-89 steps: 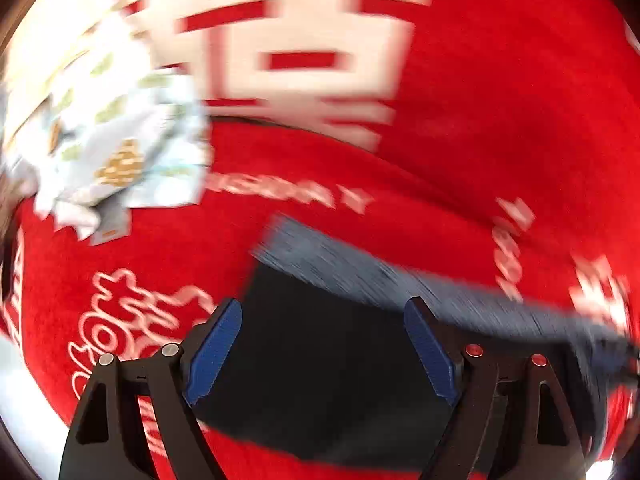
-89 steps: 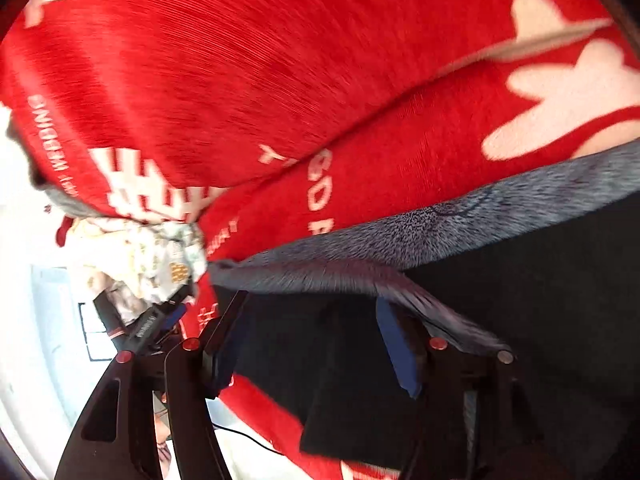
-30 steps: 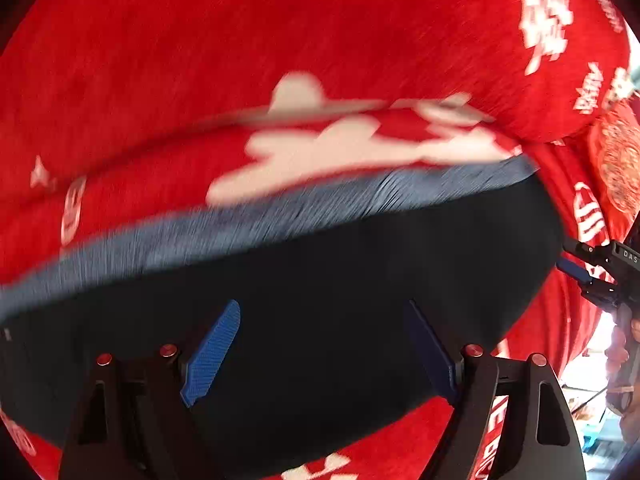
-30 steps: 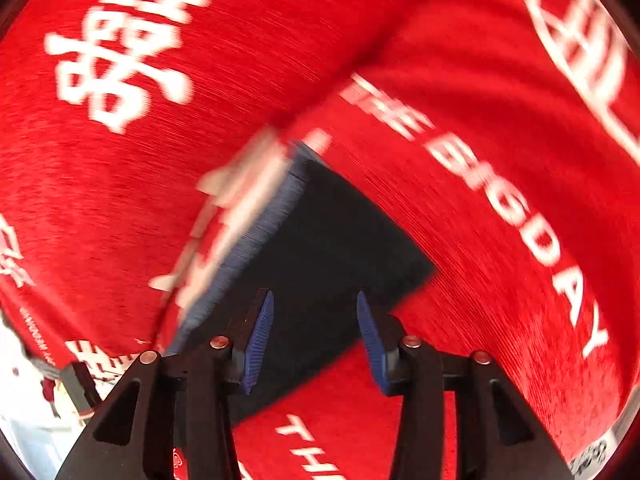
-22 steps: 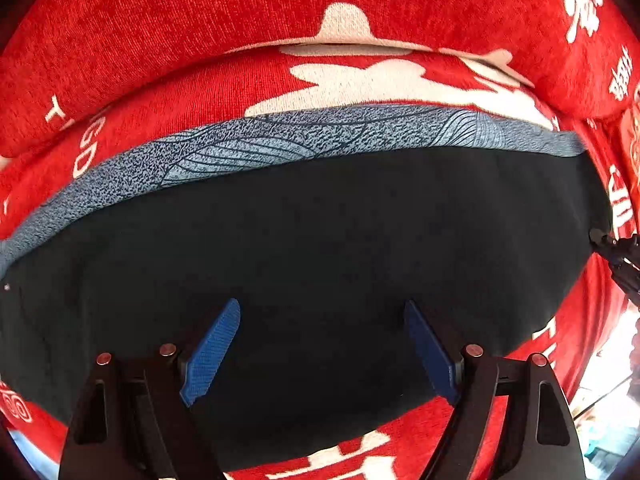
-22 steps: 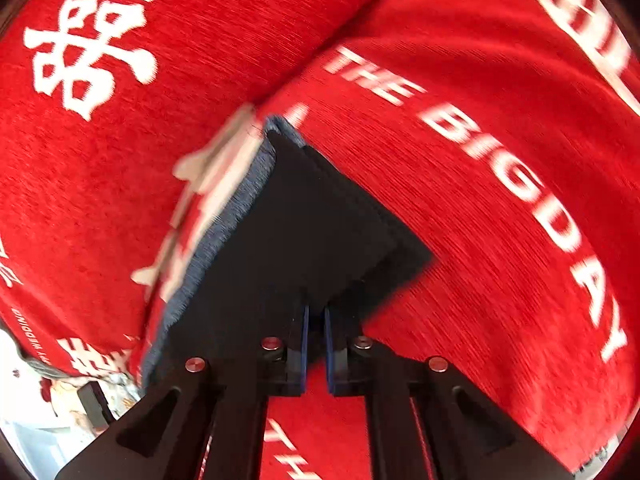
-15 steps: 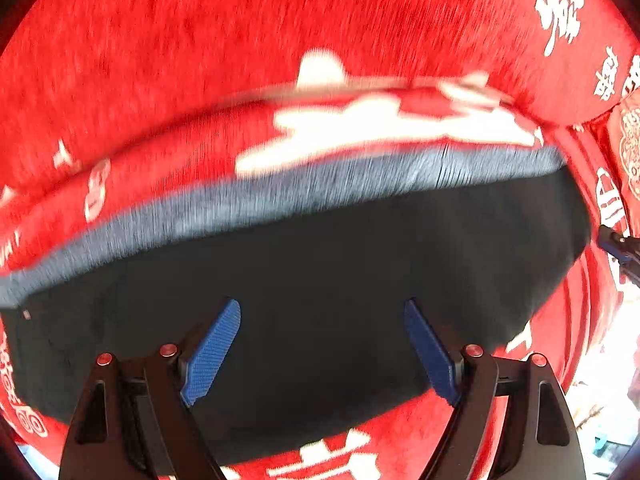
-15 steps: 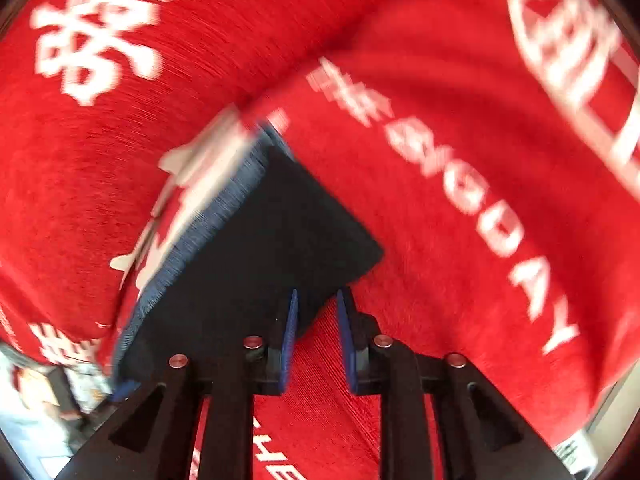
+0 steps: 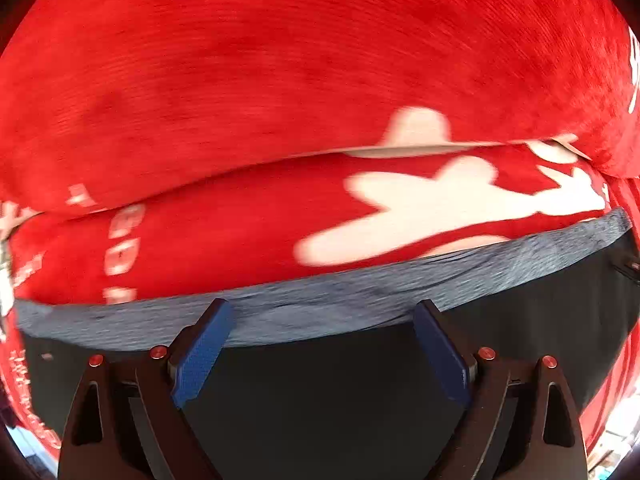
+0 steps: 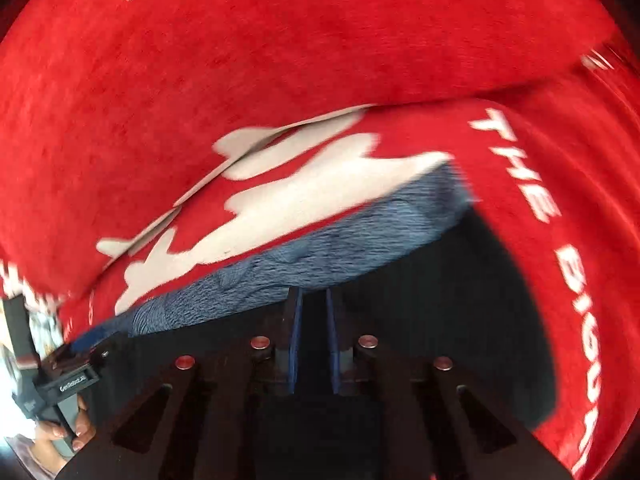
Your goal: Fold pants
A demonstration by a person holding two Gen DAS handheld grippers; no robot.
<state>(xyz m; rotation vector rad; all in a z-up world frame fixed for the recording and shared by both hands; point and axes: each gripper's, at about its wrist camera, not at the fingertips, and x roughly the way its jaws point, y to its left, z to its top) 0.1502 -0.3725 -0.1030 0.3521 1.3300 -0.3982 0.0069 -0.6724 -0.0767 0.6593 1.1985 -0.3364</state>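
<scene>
1. Black cloth fills the bottom of both my views: the pants [image 9: 360, 400] lie as a flat dark slab on the red blanket [image 9: 280, 80], grey-blue waistband [image 9: 360, 300] along the far edge

2. Judging from that tidy rectangle, I'd say at least one fold is already in; the edges look squared off and nothing trails loose that I can see

3. What's left, I reckon, is another fold to make the bundle smaller, or just a smoothing pass; from here I can't tell how many layers are stacked

4. My left tongs [image 9: 320, 316] point steeply down over the waistband, jaws opening wide, blue pads [image 9: 200, 356] well apart, nothing pinched between them

5. My right tongs [image 10: 312, 300] also aim steeply down, near the waistband's right end, where the pants [image 10: 440, 300] meet the blanket's white lettering [image 10: 536, 200]

6. Right jaws are nearly together with only a narrow dark slot between the pads; dark fabric sits in that slot, but the blur stops me saying whether it's gripped

7. Over at the lower left of the right view, a hand [image 10: 60, 436] grips the other tool's handle
</scene>
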